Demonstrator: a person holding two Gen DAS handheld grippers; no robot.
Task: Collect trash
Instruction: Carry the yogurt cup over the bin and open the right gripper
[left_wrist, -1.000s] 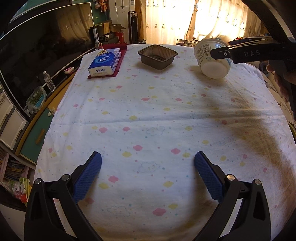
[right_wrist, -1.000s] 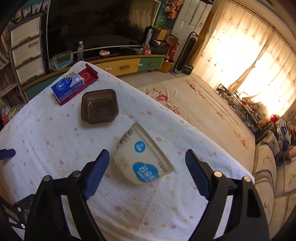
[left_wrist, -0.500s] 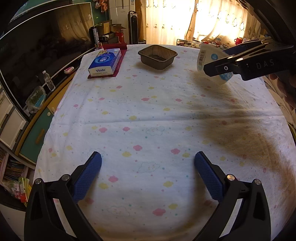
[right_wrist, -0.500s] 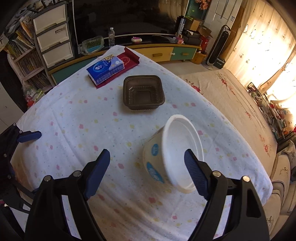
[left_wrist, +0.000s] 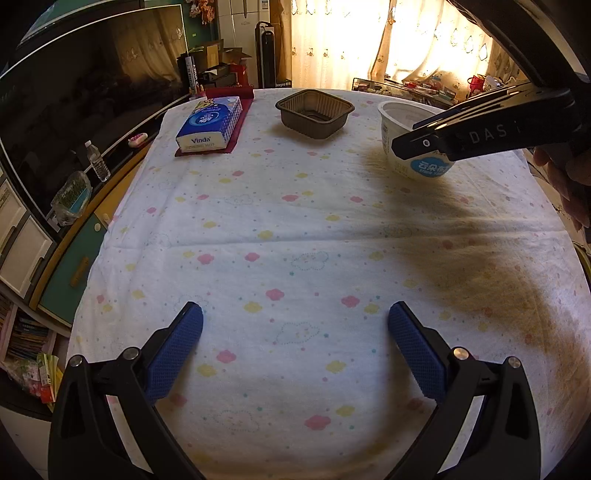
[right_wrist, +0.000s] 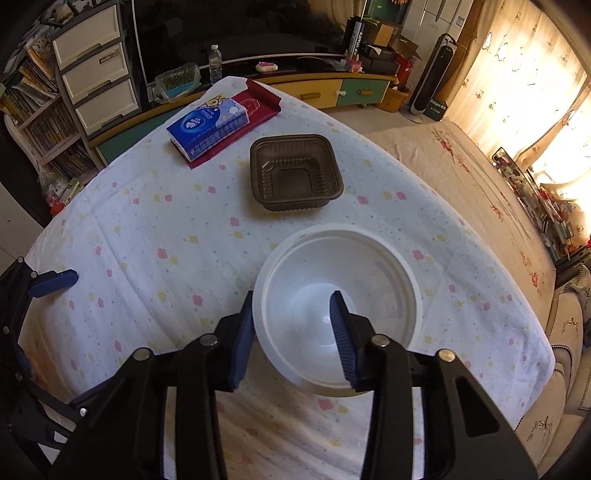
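A white plastic bowl (right_wrist: 354, 273) with a blue label stands upright near the table's far right; it also shows in the left wrist view (left_wrist: 417, 166). My right gripper (right_wrist: 293, 314) is shut on the bowl's near wall, one finger outside, one inside. A brown plastic tray (right_wrist: 295, 173) sits empty beyond the bowl, also in the left wrist view (left_wrist: 314, 112). My left gripper (left_wrist: 295, 325) is open and empty over the near part of the table.
A blue tissue pack (left_wrist: 210, 123) lies on a red mat (right_wrist: 258, 107) at the far left corner. The table wears a white cloth (left_wrist: 277, 229) with coloured dots. A TV cabinet (right_wrist: 332, 88) and drawers (right_wrist: 96, 70) stand beyond it.
The bowl went from lying on its side to upright. My right gripper closed from wide open onto its wall. My left gripper has not moved.
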